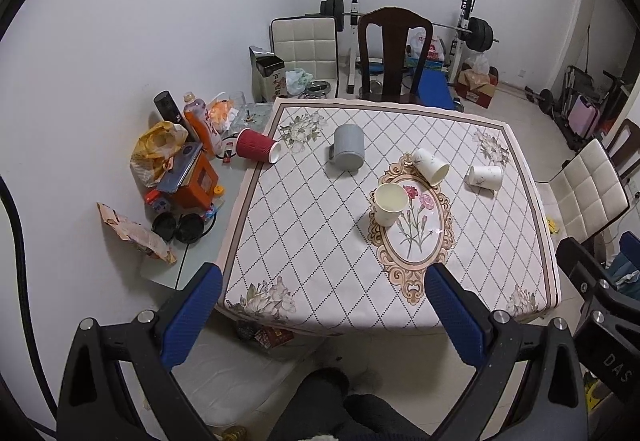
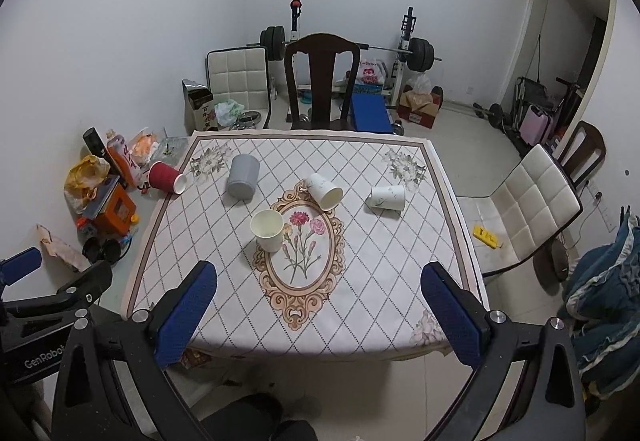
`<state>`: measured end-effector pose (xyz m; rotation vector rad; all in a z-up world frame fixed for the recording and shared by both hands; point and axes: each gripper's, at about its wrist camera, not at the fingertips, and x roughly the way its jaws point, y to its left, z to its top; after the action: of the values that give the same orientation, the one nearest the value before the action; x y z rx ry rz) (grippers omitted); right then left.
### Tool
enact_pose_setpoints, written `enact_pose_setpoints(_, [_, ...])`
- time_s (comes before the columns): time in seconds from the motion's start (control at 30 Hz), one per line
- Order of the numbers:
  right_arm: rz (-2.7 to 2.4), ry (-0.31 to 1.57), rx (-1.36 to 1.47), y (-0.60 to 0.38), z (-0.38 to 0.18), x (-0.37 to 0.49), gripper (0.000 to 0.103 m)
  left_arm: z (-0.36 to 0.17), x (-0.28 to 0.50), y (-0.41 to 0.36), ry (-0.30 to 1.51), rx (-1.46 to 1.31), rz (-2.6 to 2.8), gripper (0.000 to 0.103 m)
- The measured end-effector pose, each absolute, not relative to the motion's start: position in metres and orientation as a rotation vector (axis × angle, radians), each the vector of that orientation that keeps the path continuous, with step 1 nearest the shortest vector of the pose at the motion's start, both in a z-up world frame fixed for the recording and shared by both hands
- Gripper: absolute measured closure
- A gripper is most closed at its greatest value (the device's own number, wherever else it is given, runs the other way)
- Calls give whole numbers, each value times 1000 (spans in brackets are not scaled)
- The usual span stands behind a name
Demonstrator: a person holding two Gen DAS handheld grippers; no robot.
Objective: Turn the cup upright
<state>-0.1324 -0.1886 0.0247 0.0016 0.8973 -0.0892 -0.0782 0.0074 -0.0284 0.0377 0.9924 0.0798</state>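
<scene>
One paper cup (image 2: 267, 229) stands upright near the middle of the worktop (image 2: 360, 301), mouth up, at the left edge of the flower medallion. The rest are not yet righted. Two white cups lie on their sides toward the far right: one (image 2: 326, 191) at the medallion's far end, one (image 2: 386, 197) nearer the right edge. A grey mug (image 2: 243, 176) sits mouth down toward the far left corner, and a red cup (image 2: 167, 177) lies tipped at the left edge, mouth toward the worktop. So the task looks barely begun, with up to four cups left. The left gripper (image 1: 322, 315) and right gripper (image 2: 318, 315) hover off the near edge, jaws wide apart and holding nothing.
</scene>
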Motion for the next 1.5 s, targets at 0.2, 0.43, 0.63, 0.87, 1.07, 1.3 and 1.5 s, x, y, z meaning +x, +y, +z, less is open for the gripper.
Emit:
enact_pose_setpoints(0.2, [-94, 913, -2, -189, 21, -127, 0, -26, -75, 8, 987, 42, 89, 0])
enact_pose_setpoints(0.43, [-98, 924, 0, -192, 18, -123, 0, -25, -72, 7, 985, 47, 93, 0])
enact_pose_setpoints(0.63, [-101, 923, 2, -194, 17, -121, 0, -24, -67, 6, 981, 51, 99, 0])
enact_pose_setpoints(0.87, [-95, 933, 4, -196, 15, -115, 0, -24, -58, 10, 981, 52, 106, 0])
enact_pose_setpoints(1.07, [-93, 934, 3, -196, 15, -112, 0, -25, -57, 11, 983, 55, 104, 0])
enact_pose_setpoints(1.3, [-92, 941, 2, -194, 14, -109, 0, -25, -57, 12, 984, 54, 103, 0])
enact_pose_setpoints(1.5, [-91, 947, -6, -189, 12, -104, 0, -28, -58, 15, 984, 54, 105, 0])
